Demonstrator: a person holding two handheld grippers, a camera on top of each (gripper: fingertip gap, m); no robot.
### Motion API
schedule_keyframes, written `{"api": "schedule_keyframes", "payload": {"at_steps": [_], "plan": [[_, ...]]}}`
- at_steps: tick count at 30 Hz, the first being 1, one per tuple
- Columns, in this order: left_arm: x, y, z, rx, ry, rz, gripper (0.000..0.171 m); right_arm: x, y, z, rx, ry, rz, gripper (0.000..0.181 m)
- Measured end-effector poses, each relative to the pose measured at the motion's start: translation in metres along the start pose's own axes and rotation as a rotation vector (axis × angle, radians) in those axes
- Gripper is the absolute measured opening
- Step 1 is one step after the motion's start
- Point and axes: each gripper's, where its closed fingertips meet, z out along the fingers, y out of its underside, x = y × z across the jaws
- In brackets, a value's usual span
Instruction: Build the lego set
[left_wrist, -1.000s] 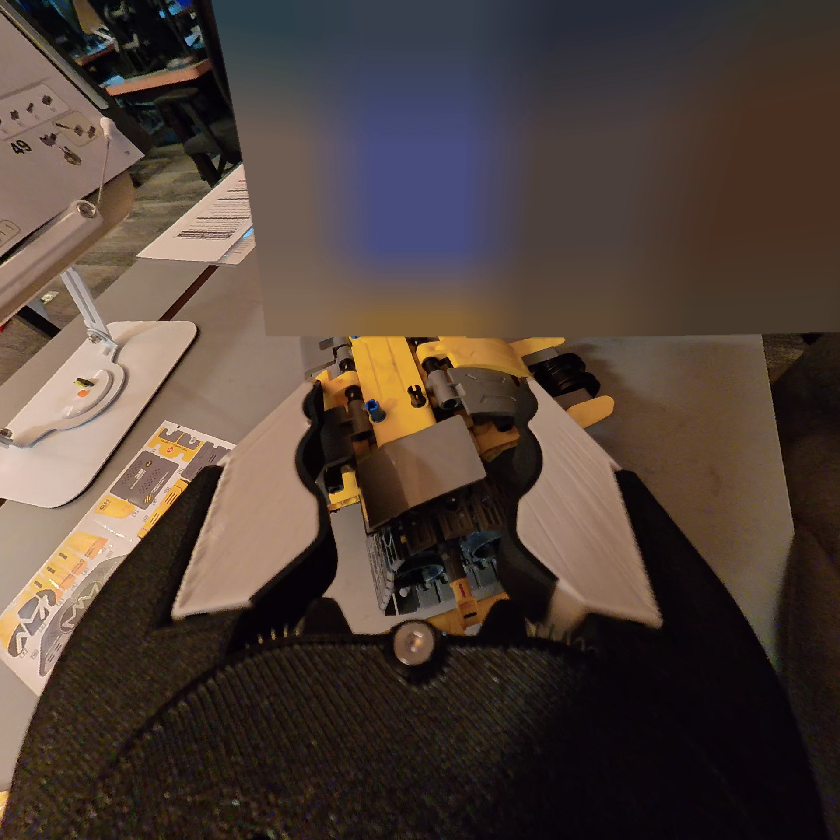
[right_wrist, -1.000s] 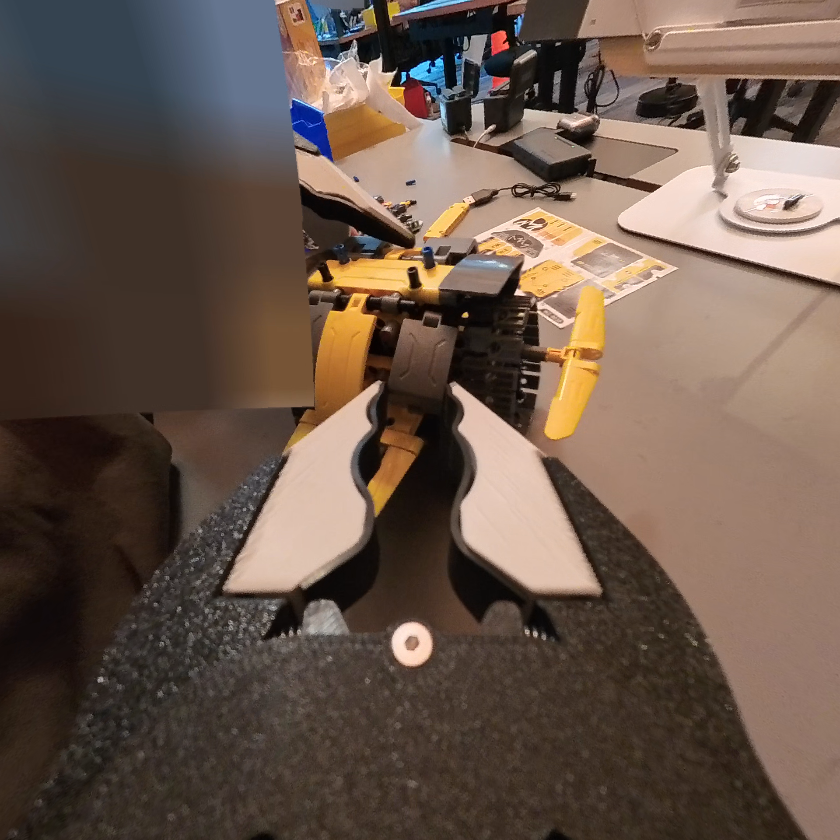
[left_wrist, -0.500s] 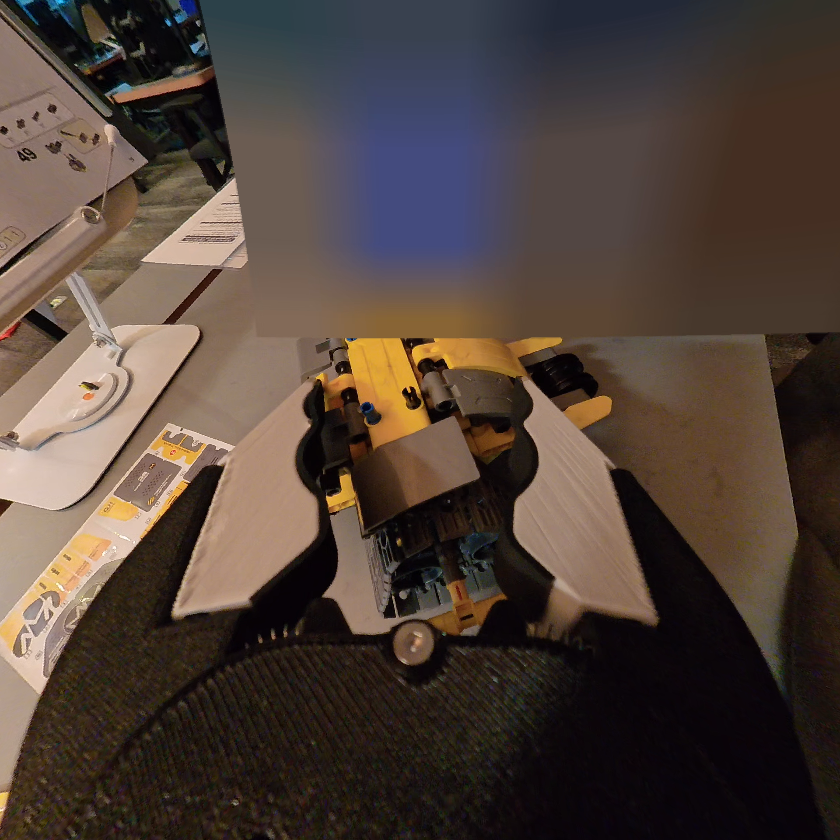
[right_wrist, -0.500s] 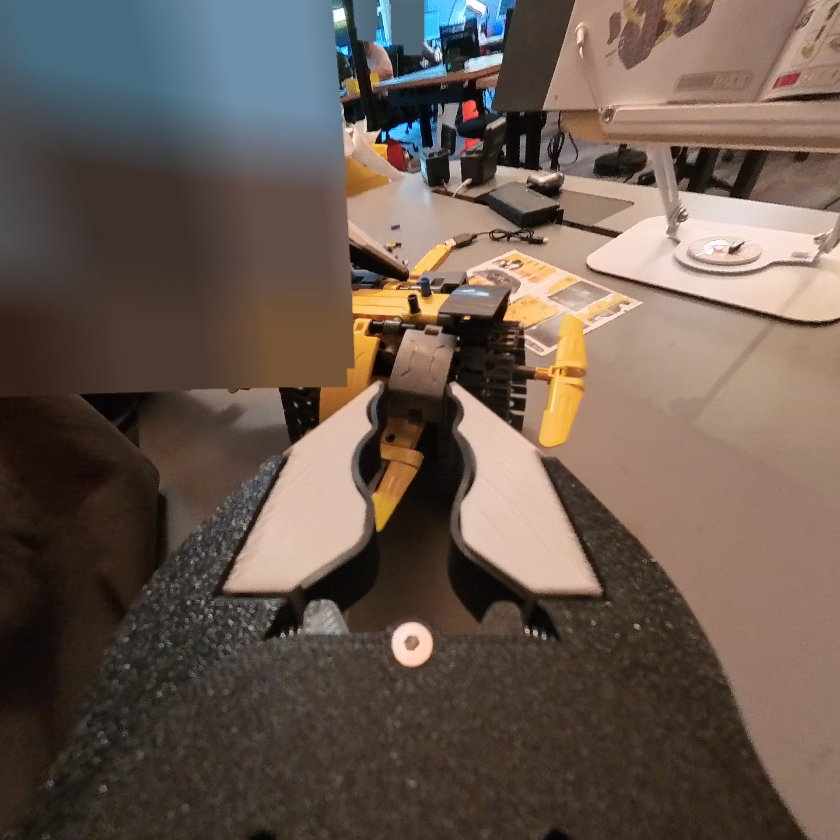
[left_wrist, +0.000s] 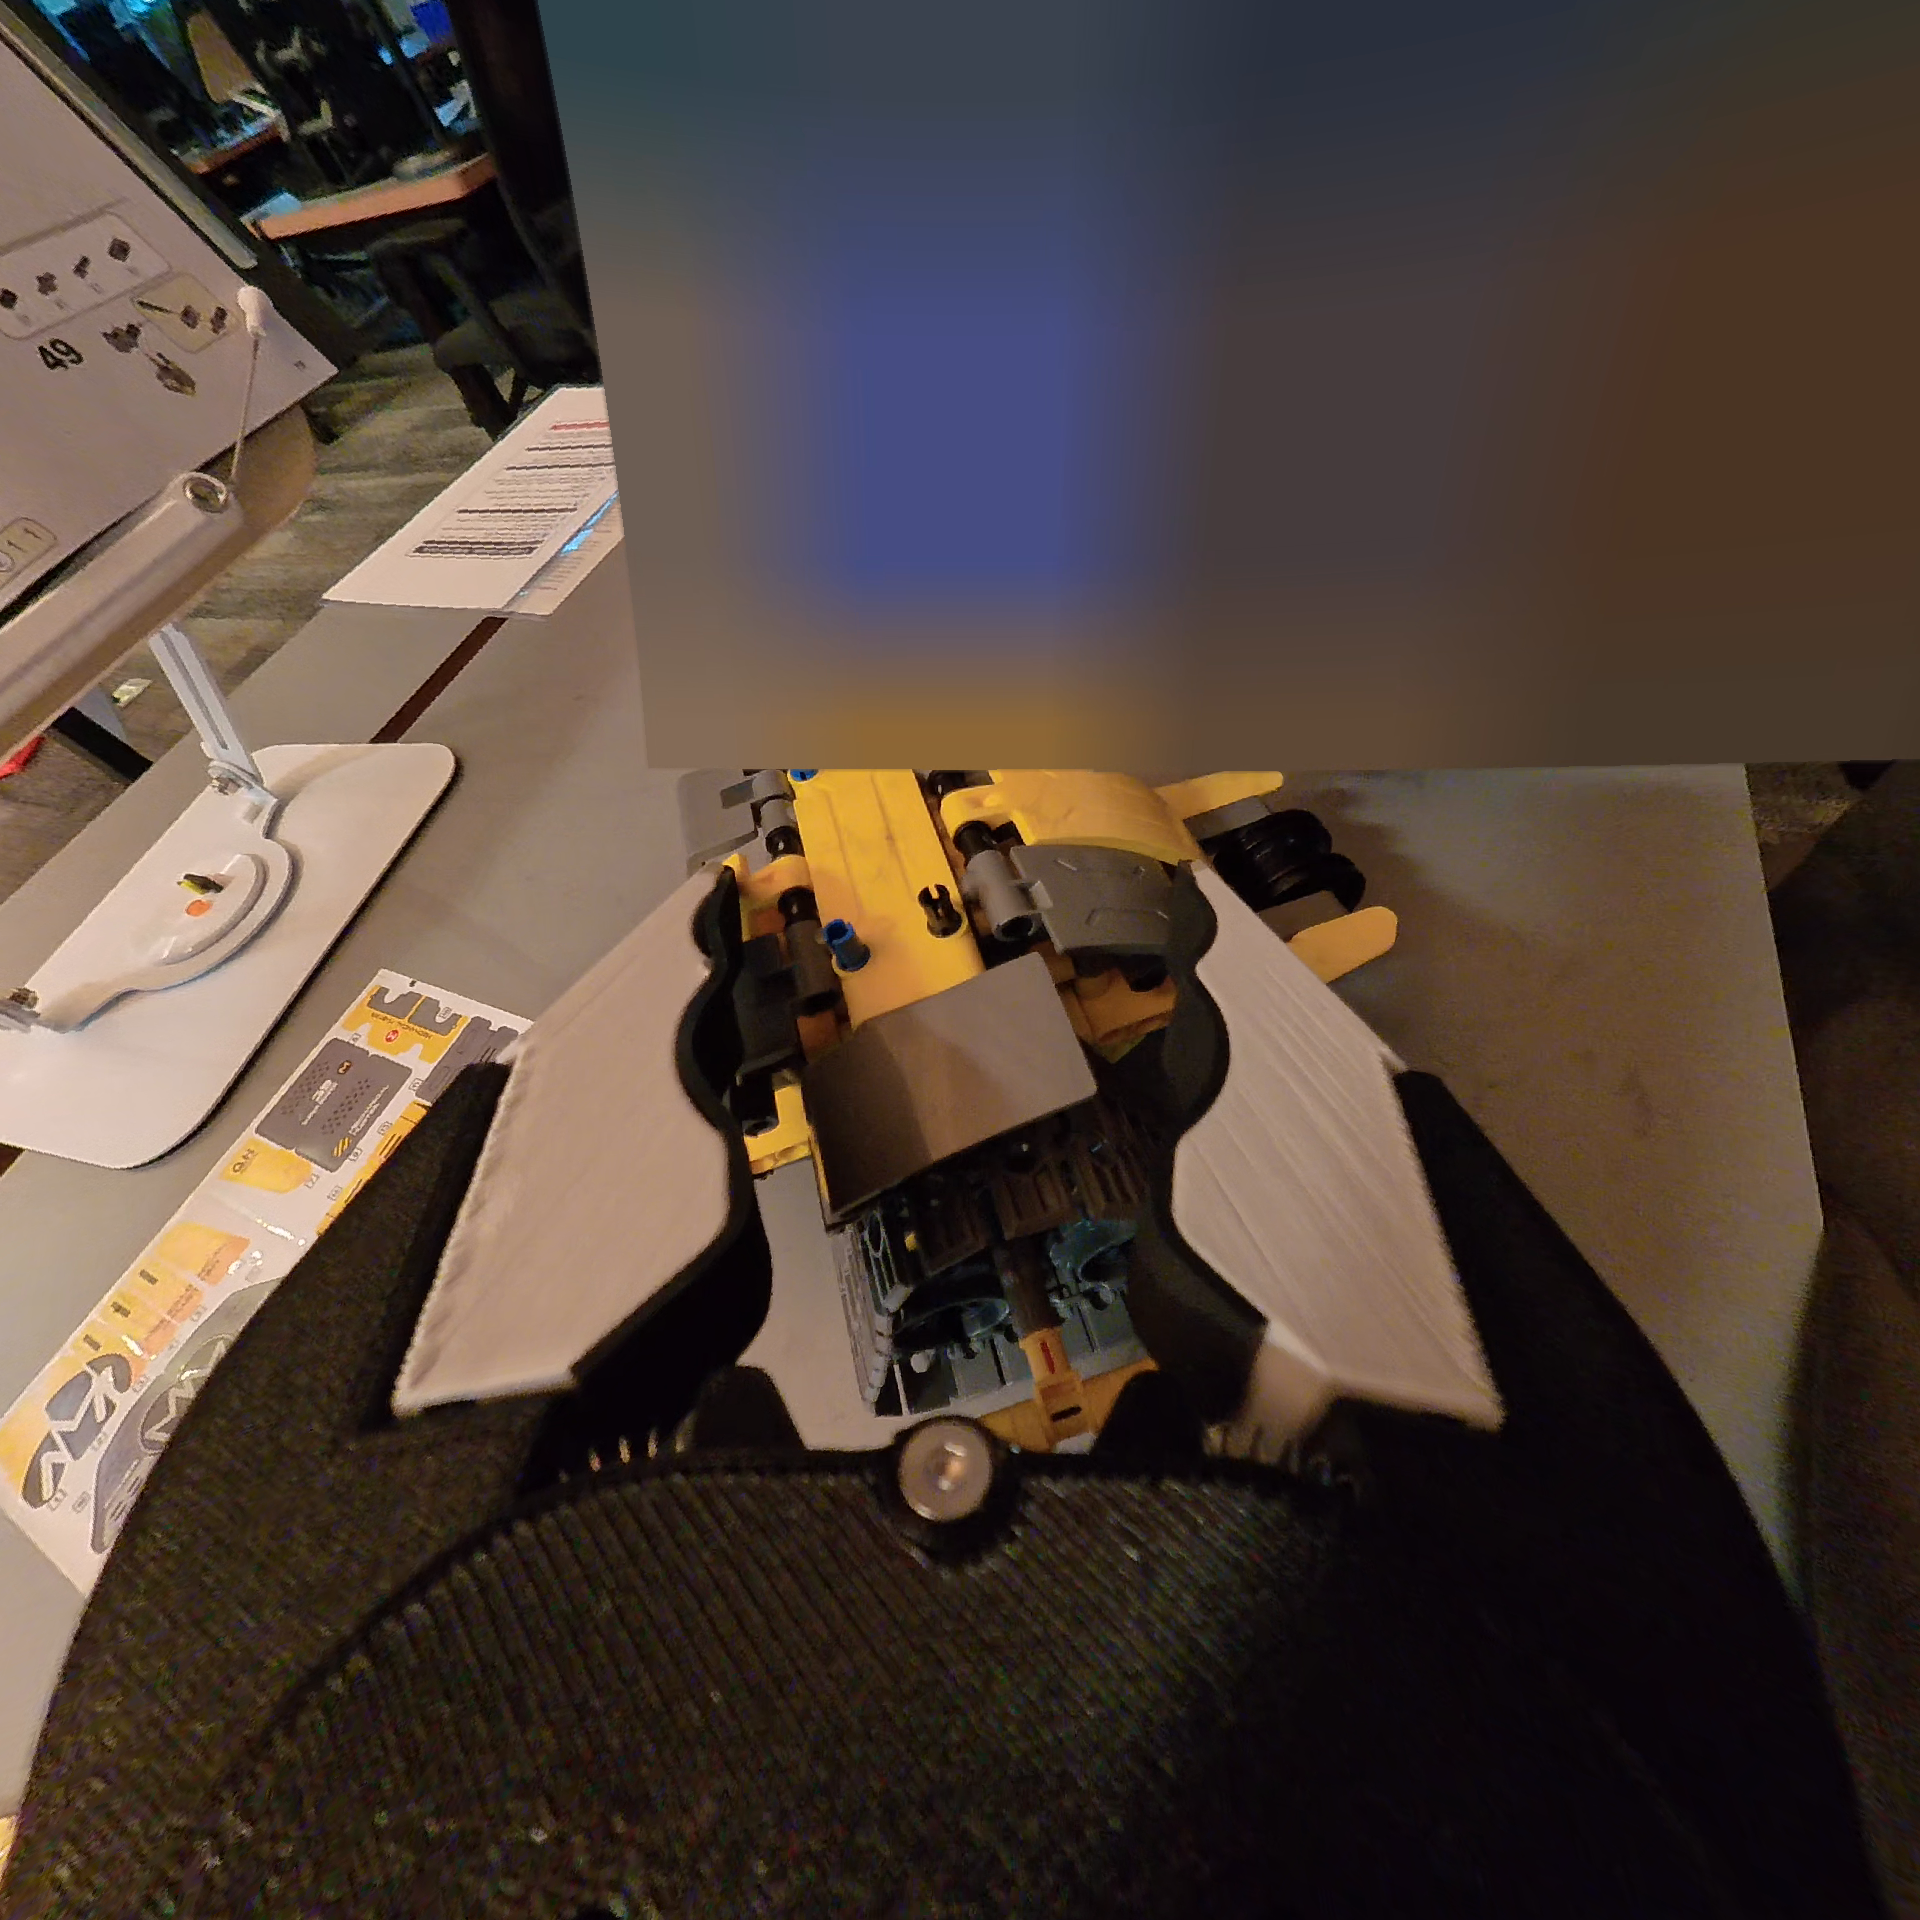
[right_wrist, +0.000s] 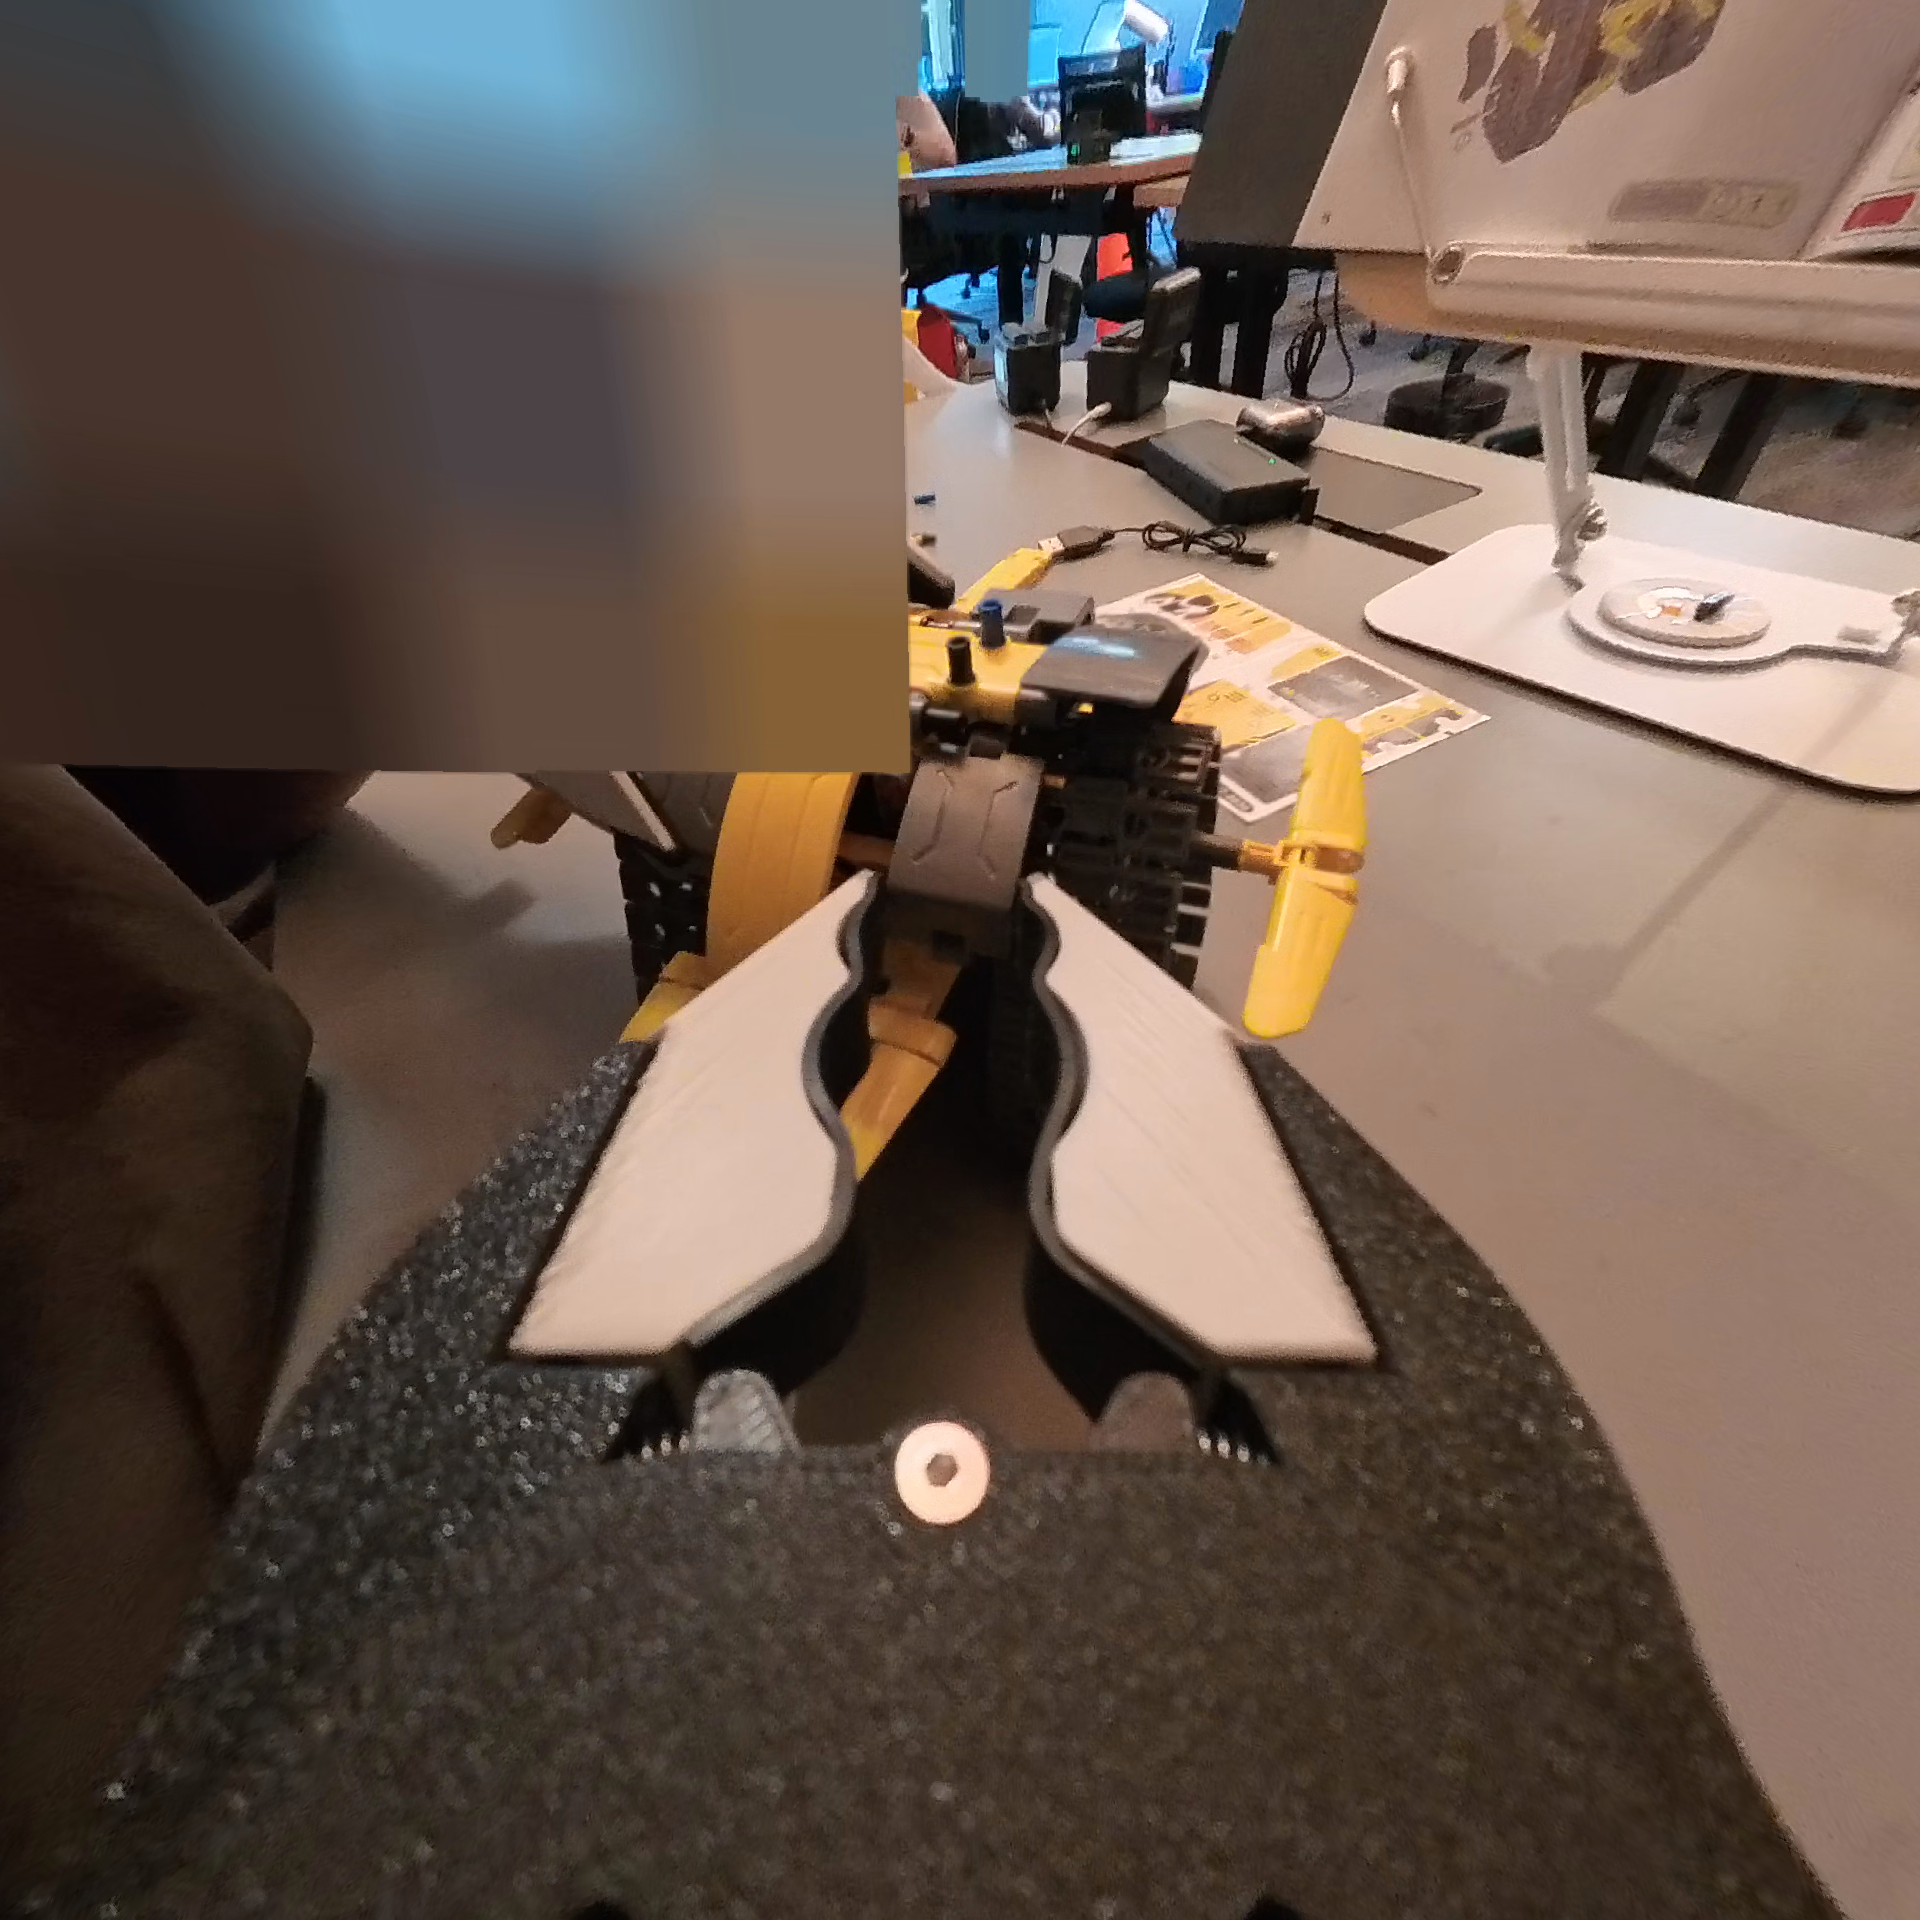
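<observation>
Left gripper (left_wrist: 951, 914) straddles the yellow-and-grey brick-built vehicle model (left_wrist: 935, 1039) from above, fingers clamped against its two flanks; model sits on the grey worktop (left_wrist: 1538, 987) near the edge closest to the person. Right gripper (right_wrist: 951, 894) pinches the dark grey curved fender piece (right_wrist: 961, 842) on the model's side, fingertips closed on it. Yellow blade part (right_wrist: 1304, 883) juts out on an axle. Sticker sheet (left_wrist: 156, 1299) lies flat beside the white stand base (left_wrist: 332, 831). Build looks partial: chassis and panels on, bare pins remain.
</observation>
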Motion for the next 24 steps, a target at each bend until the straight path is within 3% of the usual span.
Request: {"api": "schedule_keyframes", "payload": {"at_steps": [4, 7, 12, 14, 18, 24], "plan": [[0.0, 0.0, 0.0, 0.0, -0.001, 0.0, 0.082, 0.001, 0.002, -0.007, -0.038, 0.015, 0.002, 0.023], [0.0, 0.0, 0.0, 0.002, -0.001, -0.002, 0.081, 0.007, 0.012, -0.031, -0.126, 0.079, 0.028, 0.023], [0.0, 0.0, 0.0, 0.006, -0.004, -0.003, 0.081, 0.035, 0.082, -0.085, -0.556, 0.31, 0.104, 0.024], [0.0, 0.0, 0.0, 0.006, -0.005, -0.003, 0.082, 0.037, 0.101, -0.092, -0.644, 0.337, 0.113, 0.024], [0.0, 0.0, 0.0, 0.005, -0.011, 0.0, 0.081, 0.038, 0.108, -0.093, -0.671, 0.336, 0.147, 0.025], [0.0, 0.0, 0.0, 0.008, -0.013, 0.001, 0.081, 0.041, 0.1, -0.093, -0.643, 0.336, 0.146, 0.063]]}}
